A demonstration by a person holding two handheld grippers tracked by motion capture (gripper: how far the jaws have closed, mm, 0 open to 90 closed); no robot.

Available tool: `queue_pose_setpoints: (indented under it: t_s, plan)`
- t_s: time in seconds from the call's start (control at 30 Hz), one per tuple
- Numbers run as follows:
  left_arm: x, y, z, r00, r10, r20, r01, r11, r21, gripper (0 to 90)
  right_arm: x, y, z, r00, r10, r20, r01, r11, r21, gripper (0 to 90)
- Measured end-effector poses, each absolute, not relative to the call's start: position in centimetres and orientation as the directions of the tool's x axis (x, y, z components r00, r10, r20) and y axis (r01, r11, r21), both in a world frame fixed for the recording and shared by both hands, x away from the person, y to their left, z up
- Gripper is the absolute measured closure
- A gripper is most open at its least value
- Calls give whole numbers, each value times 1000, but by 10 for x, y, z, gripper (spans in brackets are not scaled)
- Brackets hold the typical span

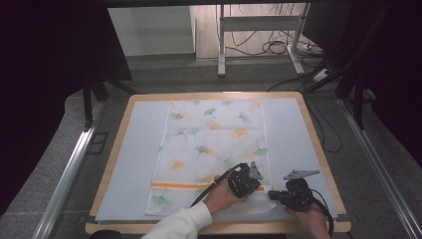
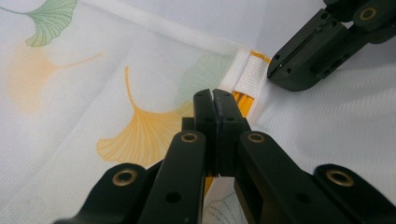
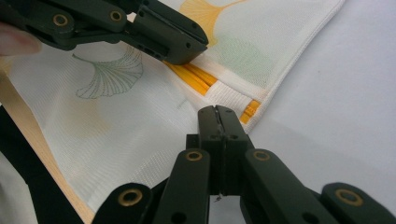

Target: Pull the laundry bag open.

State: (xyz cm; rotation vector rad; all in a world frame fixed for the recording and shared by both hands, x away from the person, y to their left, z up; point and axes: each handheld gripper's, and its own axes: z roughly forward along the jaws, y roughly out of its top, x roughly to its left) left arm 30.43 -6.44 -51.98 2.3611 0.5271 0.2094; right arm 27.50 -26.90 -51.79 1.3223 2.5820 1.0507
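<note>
A white cloth [image 1: 214,149] with green and yellow leaf pictures lies flat on the counter [image 1: 129,149]. It sits in the middle of the pale blue top, and its near end reaches almost to the front edge. An orange stripe [image 1: 174,185] runs across the cloth near that end.

Both grippers are down at the near right corner of the cloth, close to each other but not touching. The left gripper [image 1: 247,181] rests over the cloth just past the orange stripe. Its jaws are pressed together. In the left gripper view the tips sit right at a fold where the orange stripe [image 2: 243,100] shows under a thick white hem [image 2: 252,74]. I cannot tell if a bit of cloth is caught between them.

The right gripper [image 1: 276,195] is just beside it, at the cloth's right edge. Its jaws are pressed together too. In the right gripper view they point at the white hem [image 3: 229,95], with blue counter [image 3: 336,102] off to one side.

A hand [image 1: 219,196] in a white sleeve [image 1: 181,224] holds the left gripper. Black cables trail from both grippers toward the front edge.

Nothing else sits on the counter, so only the grippers crowd each other at that corner. Behind the counter are a white metal stand [image 1: 259,30] and loose wires [image 1: 278,47] on the floor.
</note>
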Motion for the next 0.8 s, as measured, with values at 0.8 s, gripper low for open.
queue_pose_setpoints:
  t_s: [0.8]
  plan:
    - [300, -37, -521, 892, 452, 0, 332, -656, 678, 899, 275, -269, -518, -640, 731, 236, 690, 413, 594, 900]
